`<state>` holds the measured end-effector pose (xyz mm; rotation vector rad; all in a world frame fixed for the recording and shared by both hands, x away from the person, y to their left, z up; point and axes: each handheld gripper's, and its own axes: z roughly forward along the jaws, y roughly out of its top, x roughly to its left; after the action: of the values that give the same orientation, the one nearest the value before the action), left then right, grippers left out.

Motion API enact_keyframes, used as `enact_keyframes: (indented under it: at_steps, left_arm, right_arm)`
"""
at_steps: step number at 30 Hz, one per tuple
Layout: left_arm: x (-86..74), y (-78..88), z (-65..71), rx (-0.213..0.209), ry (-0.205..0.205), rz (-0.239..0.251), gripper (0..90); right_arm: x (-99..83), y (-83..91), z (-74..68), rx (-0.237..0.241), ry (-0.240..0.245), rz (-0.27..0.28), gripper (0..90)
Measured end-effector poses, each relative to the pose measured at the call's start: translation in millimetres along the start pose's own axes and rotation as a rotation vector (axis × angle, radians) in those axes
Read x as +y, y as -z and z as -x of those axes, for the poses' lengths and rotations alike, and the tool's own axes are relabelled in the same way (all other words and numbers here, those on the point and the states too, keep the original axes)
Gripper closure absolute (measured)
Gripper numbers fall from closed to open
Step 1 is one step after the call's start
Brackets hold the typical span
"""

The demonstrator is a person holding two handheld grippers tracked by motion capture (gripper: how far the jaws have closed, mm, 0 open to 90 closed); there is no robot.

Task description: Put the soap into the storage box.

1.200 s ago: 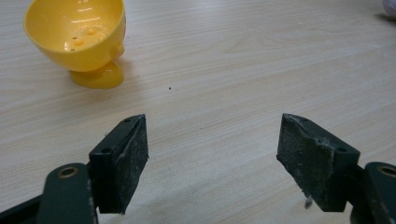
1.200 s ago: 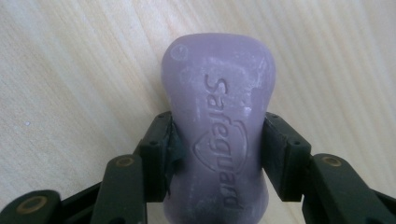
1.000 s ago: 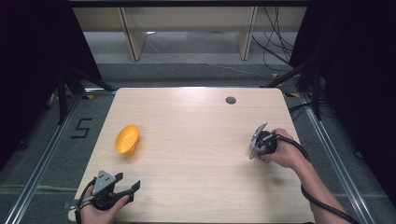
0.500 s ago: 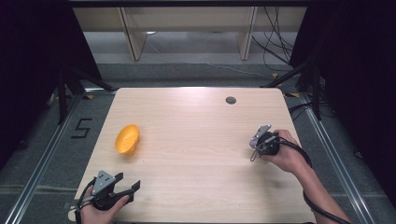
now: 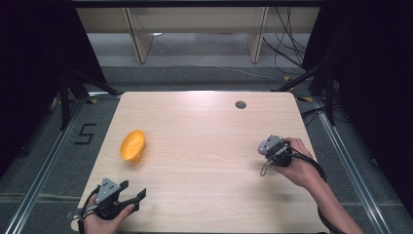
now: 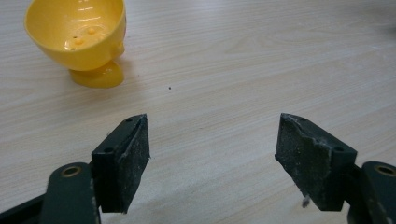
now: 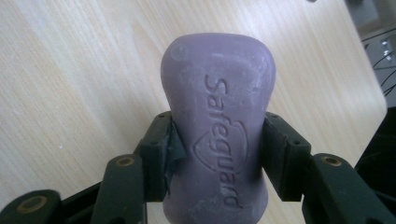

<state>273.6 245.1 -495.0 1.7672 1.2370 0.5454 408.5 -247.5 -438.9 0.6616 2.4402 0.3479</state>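
A: What does the right gripper (image 7: 217, 154) have?
B: Its jaws are clamped on a purple soap bar (image 7: 218, 126) stamped "Safeguard", which sticks out beyond the pads above the wooden table (image 5: 204, 146).
A: And the left gripper (image 6: 212, 158)?
B: Jaws spread wide, nothing between them. A yellow egg cup (image 6: 81, 39) lies tipped ahead of it, off to its left, well apart.

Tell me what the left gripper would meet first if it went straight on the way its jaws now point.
Probably nothing: the left gripper faces bare table; the yellow cup sits left of that line, though depth is unclear.
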Motion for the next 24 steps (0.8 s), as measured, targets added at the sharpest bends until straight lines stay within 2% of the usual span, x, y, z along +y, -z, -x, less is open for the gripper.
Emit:
enact_keyframes:
  at_steps: [1, 3, 4, 6, 7, 13, 14, 16, 24]
  left_arm:
    - [0.1, 0.1, 0.1, 0.000, 0.000, -0.001, 25.3]
    - [0.0, -0.1, 0.5, -0.001, 0.003, 0.003, 25.4]
    - [0.0, -0.2, 0.5, -0.001, 0.003, 0.003, 25.4]
    - [0.0, 0.2, 0.8, 0.007, 0.004, -0.002, 25.4]
    - [0.0, 0.5, 0.5, 0.009, -0.001, -0.006, 25.4]
    - [-0.2, -0.3, 0.9, 0.004, 0.001, -0.005, 25.4]
    - [-0.1, -0.3, 0.7, 0.003, -0.004, -0.005, 25.3]
    - [0.4, 0.4, 1.0, 0.012, -0.007, -0.013, 25.3]
    - [0.2, -1.0, 0.2, -0.001, 0.002, -0.008, 25.3]
  right_arm:
    - [0.2, 1.3, -0.4, 0.005, 0.015, 0.006, 50.4]
    - [-0.1, 4.2, -4.8, -0.012, 0.013, 0.023, 50.4]
    - [0.0, 5.8, -5.1, -0.008, 0.032, 0.032, 50.3]
    - [0.0, 9.3, -10.5, -0.031, 0.029, 0.046, 50.3]
    - [0.5, 11.5, -11.2, -0.036, 0.046, 0.053, 50.4]
    - [4.5, 24.9, -24.5, -0.083, 0.068, 0.113, 50.3]
    - [5.4, 27.6, -26.7, -0.068, 0.073, 0.114, 50.4]
    - [6.5, 31.6, -31.0, -0.077, 0.074, 0.126, 50.3]
    - [12.3, 47.1, -48.8, -0.096, 0.115, 0.176, 50.3]
